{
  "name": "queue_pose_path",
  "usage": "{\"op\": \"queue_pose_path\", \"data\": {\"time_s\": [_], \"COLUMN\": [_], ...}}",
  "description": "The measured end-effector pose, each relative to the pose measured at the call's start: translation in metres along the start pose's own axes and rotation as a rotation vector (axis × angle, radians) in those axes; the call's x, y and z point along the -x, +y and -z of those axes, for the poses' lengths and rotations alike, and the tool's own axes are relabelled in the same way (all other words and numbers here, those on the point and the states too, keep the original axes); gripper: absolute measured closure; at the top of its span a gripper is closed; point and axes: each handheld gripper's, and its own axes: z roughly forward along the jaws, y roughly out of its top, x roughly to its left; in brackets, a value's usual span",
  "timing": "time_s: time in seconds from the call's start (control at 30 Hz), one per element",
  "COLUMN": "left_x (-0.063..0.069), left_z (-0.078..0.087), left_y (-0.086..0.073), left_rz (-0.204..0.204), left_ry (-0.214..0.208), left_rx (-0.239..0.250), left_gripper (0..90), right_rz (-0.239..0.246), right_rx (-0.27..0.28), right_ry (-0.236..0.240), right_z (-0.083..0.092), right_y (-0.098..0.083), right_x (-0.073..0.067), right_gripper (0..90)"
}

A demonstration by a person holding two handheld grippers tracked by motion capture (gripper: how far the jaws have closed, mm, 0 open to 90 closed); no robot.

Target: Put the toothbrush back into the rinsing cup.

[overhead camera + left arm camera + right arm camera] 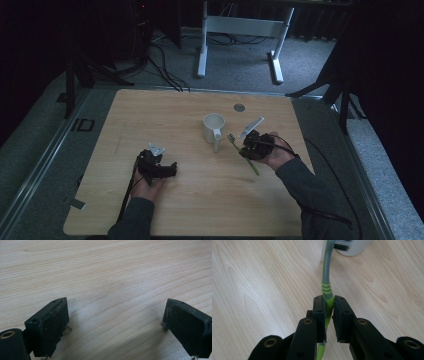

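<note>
A green and grey toothbrush [326, 287] is clamped by its handle between the jaws of my right gripper [329, 303], its bristle head [342, 245] pointing at a white mug [355, 246]. From above, the toothbrush [248, 160] runs slantwise under the right gripper [247, 150], just right of the white mug [213, 127], whose handle faces the near side. My left gripper [172, 170] rests low on the table at the near left, held by a hand. In its own view my left gripper [115, 320] stands open over bare wood, nothing between its jaws.
The wooden table [150, 115] has a small round grey disc [239, 107] near its far edge. Cables trail from both grippers toward the near edge. Beyond the table stand a white desk frame [240, 30] and dark stands on grey carpet.
</note>
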Motion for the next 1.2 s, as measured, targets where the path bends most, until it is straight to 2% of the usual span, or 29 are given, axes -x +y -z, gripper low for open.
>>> {"op": "queue_pose_path", "data": {"time_s": [0.5, 0.63, 1.2], "left_x": [0.000, 0.000, 0.000], "left_z": [0.000, 0.000, 0.000], "left_y": [0.000, 0.000, 0.000], "left_rz": [0.000, 0.000, 0.000], "left_ry": [0.000, 0.000, -0.001], "left_rx": [-0.001, -0.001, -0.001], "left_gripper": [7.0, 7.0, 7.0], "right_rz": [-0.050, -0.072, -0.114], "right_rx": [0.079, 0.108, 0.188], "right_ry": [-0.006, 0.007, -0.023], "right_z": [0.010, 0.012, 0.016], "right_y": [-0.003, -0.004, -0.004], "right_x": [0.008, 0.009, 0.015], "right_gripper": [80.5, 80.5, 80.5]}}
